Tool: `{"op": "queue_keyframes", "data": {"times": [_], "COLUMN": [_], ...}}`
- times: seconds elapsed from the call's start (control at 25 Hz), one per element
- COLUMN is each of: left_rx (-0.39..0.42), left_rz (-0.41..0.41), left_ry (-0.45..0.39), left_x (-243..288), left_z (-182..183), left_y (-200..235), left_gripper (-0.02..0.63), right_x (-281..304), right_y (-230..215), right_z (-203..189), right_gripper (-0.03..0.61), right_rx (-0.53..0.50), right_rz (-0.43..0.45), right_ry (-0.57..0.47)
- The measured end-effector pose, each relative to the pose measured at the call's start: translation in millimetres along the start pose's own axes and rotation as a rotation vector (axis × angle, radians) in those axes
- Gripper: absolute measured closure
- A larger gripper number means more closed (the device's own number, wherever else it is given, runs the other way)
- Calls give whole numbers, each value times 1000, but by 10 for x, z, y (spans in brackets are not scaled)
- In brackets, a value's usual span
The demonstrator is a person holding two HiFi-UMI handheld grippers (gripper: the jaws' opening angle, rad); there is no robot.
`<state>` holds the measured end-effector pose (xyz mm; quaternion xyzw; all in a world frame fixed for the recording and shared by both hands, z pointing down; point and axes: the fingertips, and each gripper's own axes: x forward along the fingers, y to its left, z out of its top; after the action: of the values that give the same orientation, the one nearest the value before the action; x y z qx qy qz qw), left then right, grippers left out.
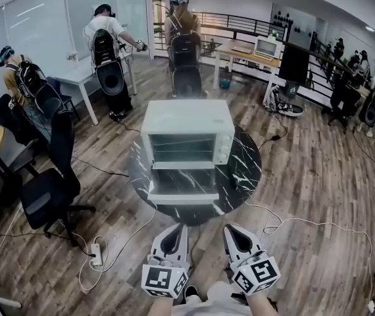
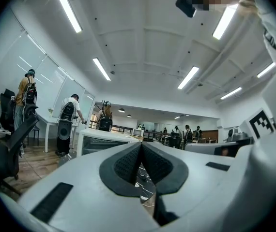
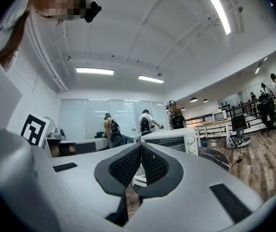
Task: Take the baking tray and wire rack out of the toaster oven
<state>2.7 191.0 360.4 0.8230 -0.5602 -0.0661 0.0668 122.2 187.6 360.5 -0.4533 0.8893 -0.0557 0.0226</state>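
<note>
A white toaster oven (image 1: 187, 133) stands on a round black marble table (image 1: 247, 166), its door (image 1: 183, 186) folded down open toward me. Rack wires (image 1: 183, 151) show faintly inside; I cannot make out the baking tray. Both grippers sit near the bottom of the head view, short of the table's near edge and apart from the oven. My left gripper (image 1: 177, 228) is shut and empty, its pads together (image 2: 141, 146). My right gripper (image 1: 230, 229) is also shut with nothing held (image 3: 141, 146). The oven (image 2: 99, 141) shows ahead in the left gripper view, and the oven (image 3: 174, 140) in the right gripper view.
A black office chair (image 1: 49, 189) stands left of the table. A power strip (image 1: 96, 254) and cables (image 1: 286, 222) lie on the wooden floor near my feet. People with backpacks (image 1: 105, 45) stand at desks (image 1: 247, 51) farther back.
</note>
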Motion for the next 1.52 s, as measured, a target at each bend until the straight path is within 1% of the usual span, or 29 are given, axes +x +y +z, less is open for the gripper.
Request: {"op": "queue_keyframes", "data": {"times": [0.2, 0.4, 0.6, 0.76, 0.96, 1.08, 1.32, 1.52], "left_rx": [-34, -34, -43, -43, -46, -46, -54, -21], "left_rz": [0, 20, 64, 121, 172, 195, 219, 243], "left_ry": [-7, -3, -22, -52, -69, -67, -59, -43], "left_x": [167, 469, 924, 1287, 1629, 1764, 1900, 2001], "left_z": [-23, -62, -32, 7, 16, -2, -28, -7], "left_y": [39, 101, 216, 333, 423, 431, 439, 488], "left_gripper": [612, 612, 612, 612, 612, 612, 612, 612], "right_x": [81, 296, 672, 992, 1304, 1403, 1504, 1590], "right_y": [-157, -440, -836, -1142, -1395, -1531, -1723, -1805], "right_z": [-16, -23, 41, 48, 50, 38, -2, 12], "right_gripper": [577, 577, 577, 577, 577, 577, 577, 577], "right_rx": [4, 16, 18, 20, 23, 30, 55, 69], "right_rz": [-15, -11, 24, 74, 126, 143, 146, 152], "right_ry": [5, 1, 5, 13, 36, 46, 60, 50]}}
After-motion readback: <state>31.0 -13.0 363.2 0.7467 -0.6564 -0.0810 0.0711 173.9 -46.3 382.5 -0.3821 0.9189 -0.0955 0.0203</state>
